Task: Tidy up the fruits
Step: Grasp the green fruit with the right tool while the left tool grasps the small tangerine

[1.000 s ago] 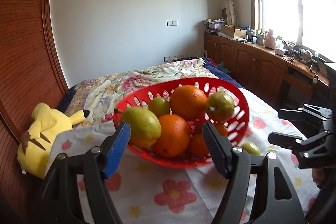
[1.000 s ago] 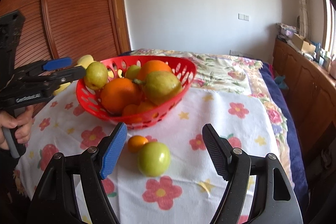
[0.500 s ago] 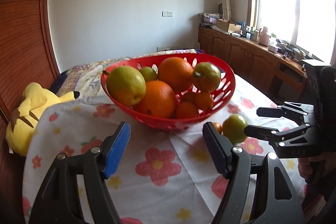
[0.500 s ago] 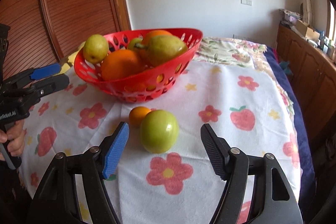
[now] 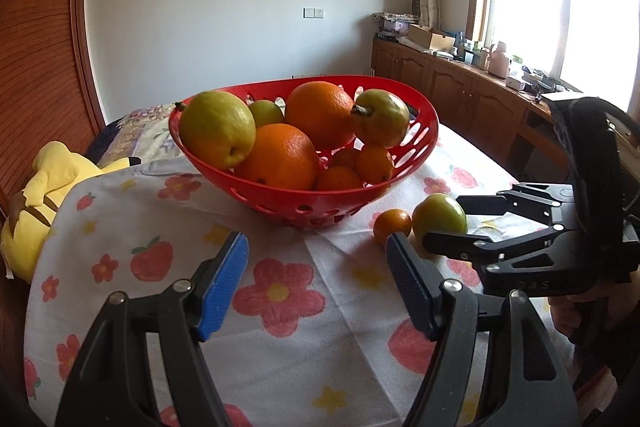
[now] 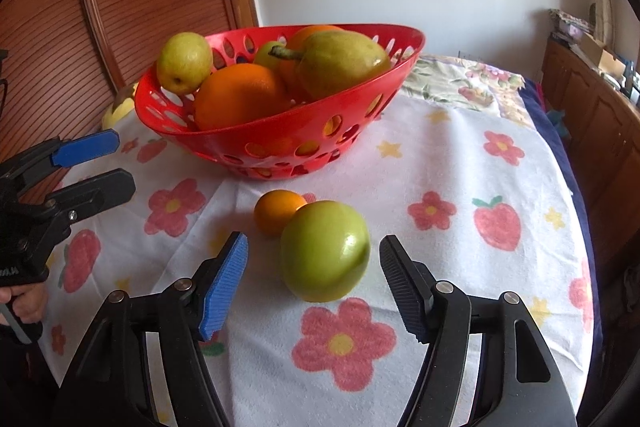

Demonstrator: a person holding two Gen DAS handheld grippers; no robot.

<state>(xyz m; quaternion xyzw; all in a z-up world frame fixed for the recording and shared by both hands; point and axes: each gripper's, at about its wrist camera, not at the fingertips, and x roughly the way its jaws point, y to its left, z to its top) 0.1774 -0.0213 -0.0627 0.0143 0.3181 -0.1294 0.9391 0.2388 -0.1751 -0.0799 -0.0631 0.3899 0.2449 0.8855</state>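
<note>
A red basket [image 5: 424, 147] [image 6: 400, 75] heaped with oranges and green pears stands on the flowered cloth. In front of it lie a green apple [image 6: 324, 251] [image 5: 440, 215] and, touching it, a small orange [image 6: 278, 211] [image 5: 392, 225]. My right gripper [image 6: 312, 251] [image 5: 446, 221] straddles the apple; its jaws are closing, with gaps still showing between pads and fruit. My left gripper [image 5: 316, 255] [image 6: 120, 165] hovers open over bare cloth just before the basket, holding nothing.
A yellow plush toy [image 5: 36, 195] lies at the table's left edge. Behind it is a wooden slatted panel [image 6: 120, 7], and low wooden cabinets [image 5: 460, 91] run along the right wall. A flowered cloth [image 5: 320, 327] covers the tabletop.
Both grippers have sunk toward the table. The right one has come down around the green apple and its jaws have narrowed. The left one's opening is unchanged.
</note>
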